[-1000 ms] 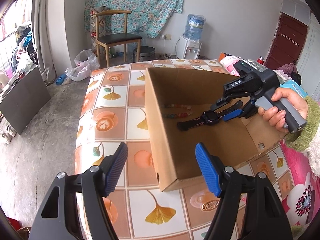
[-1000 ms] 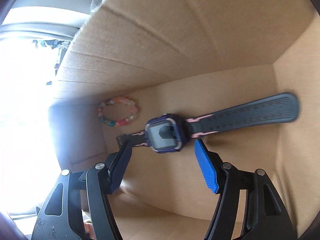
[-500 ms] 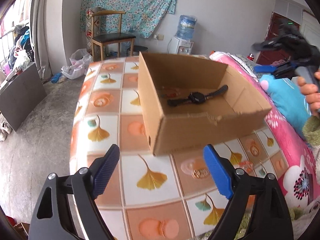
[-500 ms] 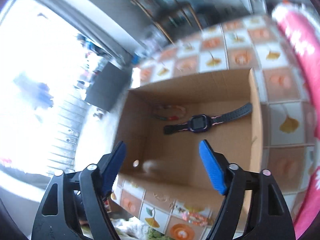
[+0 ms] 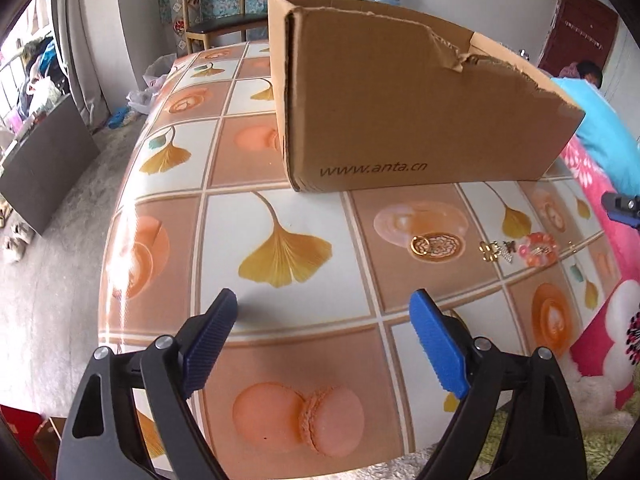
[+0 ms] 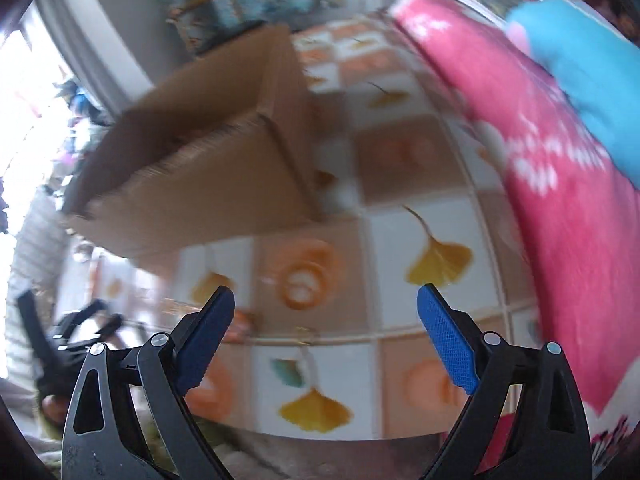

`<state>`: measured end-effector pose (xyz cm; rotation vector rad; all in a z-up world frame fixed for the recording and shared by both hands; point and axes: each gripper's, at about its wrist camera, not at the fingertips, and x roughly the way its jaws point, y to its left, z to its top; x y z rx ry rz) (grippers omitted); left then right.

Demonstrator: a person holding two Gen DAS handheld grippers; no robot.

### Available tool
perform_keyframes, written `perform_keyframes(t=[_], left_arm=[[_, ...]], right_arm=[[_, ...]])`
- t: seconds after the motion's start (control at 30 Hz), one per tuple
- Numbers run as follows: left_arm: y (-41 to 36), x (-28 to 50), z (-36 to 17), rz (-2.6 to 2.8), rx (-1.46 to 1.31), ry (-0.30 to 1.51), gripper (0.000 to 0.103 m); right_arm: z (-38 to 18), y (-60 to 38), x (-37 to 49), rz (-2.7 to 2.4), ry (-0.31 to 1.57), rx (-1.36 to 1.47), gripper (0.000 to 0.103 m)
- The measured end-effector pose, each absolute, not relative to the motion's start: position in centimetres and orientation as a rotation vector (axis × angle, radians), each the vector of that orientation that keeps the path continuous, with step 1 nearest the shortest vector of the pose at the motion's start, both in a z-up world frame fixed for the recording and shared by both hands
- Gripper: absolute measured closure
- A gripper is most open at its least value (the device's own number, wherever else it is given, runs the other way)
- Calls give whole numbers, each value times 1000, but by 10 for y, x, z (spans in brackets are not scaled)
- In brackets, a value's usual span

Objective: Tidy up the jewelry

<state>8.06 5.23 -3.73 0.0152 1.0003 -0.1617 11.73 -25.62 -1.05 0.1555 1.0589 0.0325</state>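
Both jaws have just been opening and stand wide, nothing between them. My left gripper (image 5: 324, 344) hangs over the tablecloth (image 5: 280, 208) in front of the cardboard box (image 5: 420, 120); the right gripper (image 6: 326, 332) is blurry. Leftover jewelry: a gold brooch (image 5: 436, 246), a gold charm (image 5: 490, 250) and a pink beaded bracelet (image 5: 538, 249), all right of the box's front. I'd go slow and pinch one piece at a time. Can't see inside the box from here.

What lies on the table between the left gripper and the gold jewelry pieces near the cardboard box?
In the left wrist view, only bare patterned tablecloth lies between the open left gripper and the gold jewelry pieces. Nothing is between the jaws.
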Motion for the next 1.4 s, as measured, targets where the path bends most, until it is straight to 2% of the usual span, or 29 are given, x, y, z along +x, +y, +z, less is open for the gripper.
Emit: perform_keyframes(t=[0.17,0.27,0.37,0.77,1.3,1.37,1.4], left_arm=[[43,81,-44,-112,71,1012,6],[45,81,-44,-98,56,1010,6],[44,80,-43,-93,56,1011,5],[44,83,-41,-77,51,1047,5],[46,82,-41,-80,53,1044,5],[45,82,-41,-80,53,1043,5],[46,82,-41,-80,53,1043,5]], right_arm=[[-32,-261,114,-4,1067,88,14],[-43,-263,116,-2,1082,72,14],[-48,-261,113,7,1070,34,8],[-60,-260,108,57,1087,-79,8],[2,-269,65,170,939,19,8],[1,-263,61,185,949,12,9],[-1,-258,58,193,963,7,13]])
